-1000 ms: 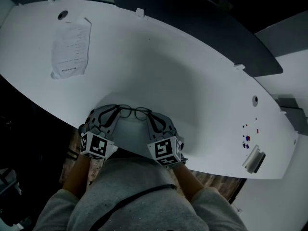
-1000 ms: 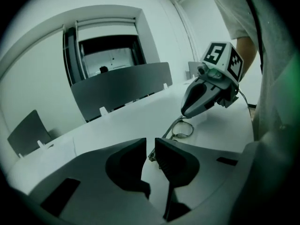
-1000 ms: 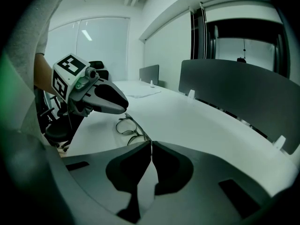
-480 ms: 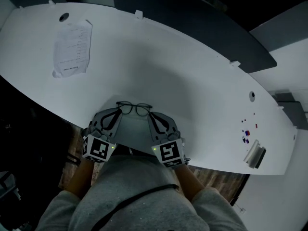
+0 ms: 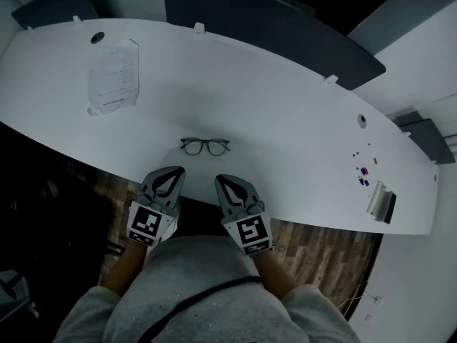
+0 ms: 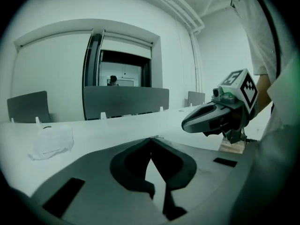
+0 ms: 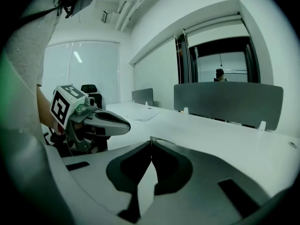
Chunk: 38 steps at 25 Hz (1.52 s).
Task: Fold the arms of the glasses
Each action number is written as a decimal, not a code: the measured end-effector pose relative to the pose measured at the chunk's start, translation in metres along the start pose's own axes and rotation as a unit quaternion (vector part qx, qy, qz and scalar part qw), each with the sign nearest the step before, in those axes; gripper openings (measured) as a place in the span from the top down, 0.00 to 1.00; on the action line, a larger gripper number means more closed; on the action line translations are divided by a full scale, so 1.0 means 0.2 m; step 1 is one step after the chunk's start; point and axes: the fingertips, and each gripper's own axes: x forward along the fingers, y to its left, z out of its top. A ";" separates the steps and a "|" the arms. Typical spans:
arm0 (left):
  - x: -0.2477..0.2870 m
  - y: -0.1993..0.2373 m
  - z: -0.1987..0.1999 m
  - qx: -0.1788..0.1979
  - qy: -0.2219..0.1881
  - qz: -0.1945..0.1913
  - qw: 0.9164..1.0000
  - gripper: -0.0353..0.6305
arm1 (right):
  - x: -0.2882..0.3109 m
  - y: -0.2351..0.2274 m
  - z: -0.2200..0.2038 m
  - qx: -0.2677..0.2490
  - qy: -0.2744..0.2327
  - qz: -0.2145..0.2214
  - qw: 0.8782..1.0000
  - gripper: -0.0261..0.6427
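The dark-framed glasses (image 5: pixel 205 146) lie alone on the white table (image 5: pixel 285 120), a little way in from its near edge; no arm sticks out from the frame. My left gripper (image 5: pixel 176 168) and right gripper (image 5: pixel 220 178) hang side by side at that edge, short of the glasses and pointing at them. Both are shut with nothing between the fingers. In the left gripper view the closed tips (image 6: pixel 151 138) meet, with the right gripper (image 6: pixel 187 123) alongside. In the right gripper view a sliver of the glasses (image 7: pixel 161 139) shows just past the closed tips (image 7: pixel 151 140).
A sheet of paper (image 5: pixel 114 75) lies at the far left of the table. Dark partitions (image 5: pixel 271 20) line the far edge. Small coloured bits (image 5: pixel 364 171) and a silver object (image 5: pixel 380 203) sit at the right end. Wooden floor (image 5: pixel 321 249) shows below the near edge.
Both grippers have drawn back from the glasses toward me and risen. The glasses, earlier between the two grippers' tips, now lie free on the table.
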 end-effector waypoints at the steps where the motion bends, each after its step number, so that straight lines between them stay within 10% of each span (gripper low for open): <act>1: -0.04 -0.02 0.00 0.001 -0.002 0.000 1.000 0.92 | -0.03 0.03 0.00 0.003 -0.004 -0.003 1.000 0.93; 38: -0.71 -0.42 -0.02 0.019 -0.054 -0.010 0.998 0.92 | -0.57 0.71 -0.04 0.010 -0.067 -0.025 0.997 0.93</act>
